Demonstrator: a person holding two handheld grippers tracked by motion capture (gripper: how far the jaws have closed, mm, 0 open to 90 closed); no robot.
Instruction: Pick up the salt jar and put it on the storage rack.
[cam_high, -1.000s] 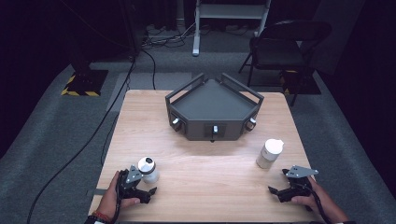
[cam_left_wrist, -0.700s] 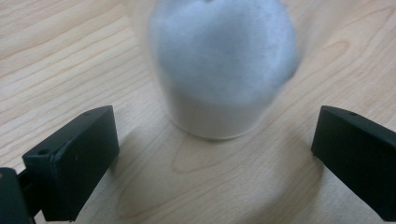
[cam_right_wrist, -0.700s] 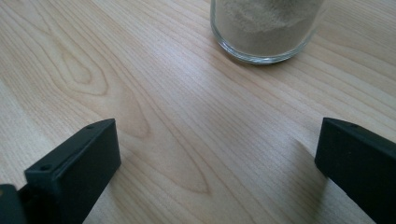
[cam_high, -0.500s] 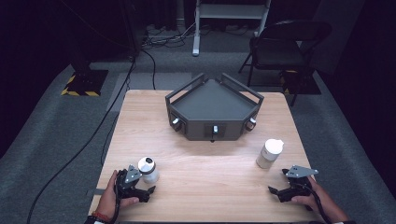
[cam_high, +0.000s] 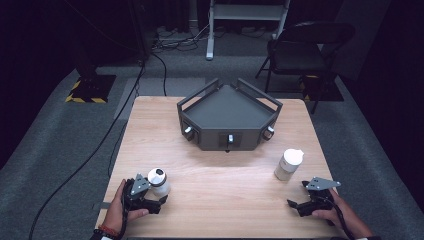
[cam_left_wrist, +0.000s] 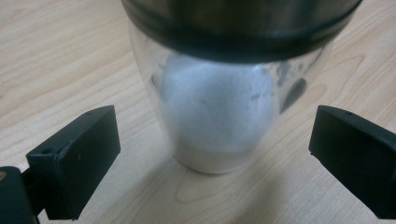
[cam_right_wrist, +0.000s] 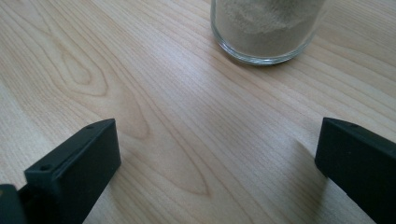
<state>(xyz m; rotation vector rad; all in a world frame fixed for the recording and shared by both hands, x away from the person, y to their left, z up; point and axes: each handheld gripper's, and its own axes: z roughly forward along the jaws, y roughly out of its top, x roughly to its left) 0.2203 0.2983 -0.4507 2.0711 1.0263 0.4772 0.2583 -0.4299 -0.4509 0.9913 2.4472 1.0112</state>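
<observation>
Room: dark studio w/ grey carpet; a black folding chair is seen behind the worktop, and a black cable is trailed across the floor at left.
Worktop: pale wood worktop, lit from above; grain is shown clearly in both gripper views.
Centre fixture: a dark grey angular tray w/ raised rails is set toward the far edge; three small knobs are seen on its front faces.
Left jar: a small glass shaker jar w/ metal cap, filled w/ white powder, is stood upright near the front-left corner.
Left hand-held gripper: the left hand-held gripper is held low at the worktop by the person's left hand; jaws are spread wide, one each side of the jar, w/ gaps visible, no contact.
Right jar: a white-lidded jar of beige powder is stood upright toward the right edge.
Right hand-held gripper: the right hand-held gripper is held near the front-right corner, jaws spread, nothing between them; the jar is ahead of the jaws, apart from them.
Spacing: the two jars are kept well apart, w/ bare wood between.
</observation>
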